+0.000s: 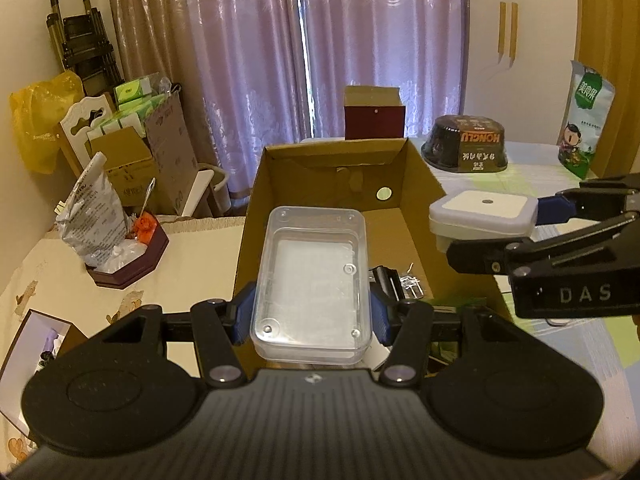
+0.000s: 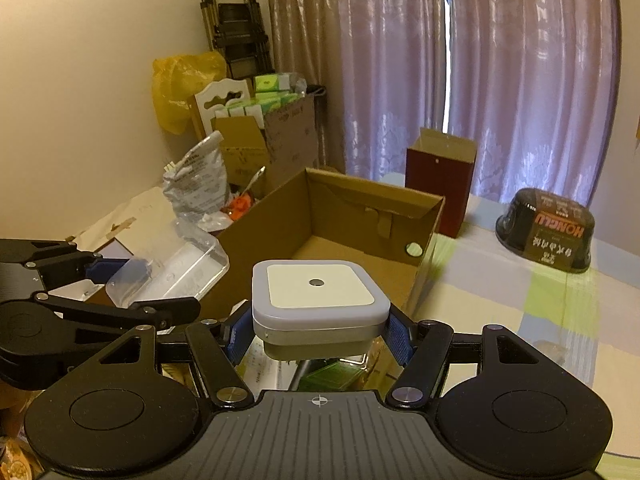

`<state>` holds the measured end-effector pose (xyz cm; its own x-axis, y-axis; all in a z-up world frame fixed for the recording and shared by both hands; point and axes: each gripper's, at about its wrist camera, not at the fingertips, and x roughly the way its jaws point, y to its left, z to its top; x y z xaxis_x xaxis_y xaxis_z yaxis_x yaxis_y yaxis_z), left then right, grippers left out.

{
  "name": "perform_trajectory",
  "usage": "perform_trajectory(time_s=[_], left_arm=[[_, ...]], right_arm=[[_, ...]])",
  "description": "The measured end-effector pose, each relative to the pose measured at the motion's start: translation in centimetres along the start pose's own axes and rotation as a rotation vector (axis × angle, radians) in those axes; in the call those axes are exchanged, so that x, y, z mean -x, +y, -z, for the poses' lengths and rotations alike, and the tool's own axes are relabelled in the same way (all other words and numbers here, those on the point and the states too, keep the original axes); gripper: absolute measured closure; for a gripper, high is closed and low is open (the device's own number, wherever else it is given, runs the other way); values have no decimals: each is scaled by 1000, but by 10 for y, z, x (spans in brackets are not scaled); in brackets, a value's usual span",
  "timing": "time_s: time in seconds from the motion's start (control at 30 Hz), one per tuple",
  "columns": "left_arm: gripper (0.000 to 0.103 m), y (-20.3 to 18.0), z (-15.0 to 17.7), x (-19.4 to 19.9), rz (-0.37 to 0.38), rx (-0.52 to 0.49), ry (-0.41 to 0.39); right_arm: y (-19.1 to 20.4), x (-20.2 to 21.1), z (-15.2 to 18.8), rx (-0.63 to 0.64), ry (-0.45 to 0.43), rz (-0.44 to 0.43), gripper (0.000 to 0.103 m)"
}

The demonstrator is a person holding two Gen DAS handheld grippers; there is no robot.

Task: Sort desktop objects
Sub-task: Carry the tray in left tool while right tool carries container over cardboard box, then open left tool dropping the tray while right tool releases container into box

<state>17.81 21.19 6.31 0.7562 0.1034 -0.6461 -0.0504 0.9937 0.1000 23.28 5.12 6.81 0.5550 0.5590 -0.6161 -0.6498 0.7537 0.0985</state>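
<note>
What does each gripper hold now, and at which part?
The left gripper holds a clear plastic box by its two long sides. The right gripper holds a white square device by its opposite sides.

Open-topped cardboard box [image 1: 416, 184] — way in from above

Its far floor lies bare; small metal items [image 1: 394, 280] sit in the near right corner. The clear plastic case [image 1: 312, 276] and white square device [image 1: 482, 210] hang over it, side by side. A dark red box [image 2: 440, 184] stands just behind — the black bowl [image 2: 546, 230] well off right.

Both wrist views face the curtains [image 1: 280, 40], sharing the nearby cardboard box [image 1: 256, 216] [image 2: 360, 216].
</note>
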Motion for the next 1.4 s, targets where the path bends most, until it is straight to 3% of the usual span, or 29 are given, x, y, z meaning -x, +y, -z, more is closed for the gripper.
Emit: perform_trajectory(time_s=[0.5, 1.07, 1.4], left_arm=[[48, 10, -1, -38, 13, 5, 42], [42, 28, 10, -23, -2, 32, 36], [42, 25, 12, -17, 5, 30, 37]], right_arm=[[-8, -31, 5, -55, 31, -14, 38], [-1, -43, 5, -91, 28, -39, 38], [-6, -29, 5, -102, -11, -30, 37]])
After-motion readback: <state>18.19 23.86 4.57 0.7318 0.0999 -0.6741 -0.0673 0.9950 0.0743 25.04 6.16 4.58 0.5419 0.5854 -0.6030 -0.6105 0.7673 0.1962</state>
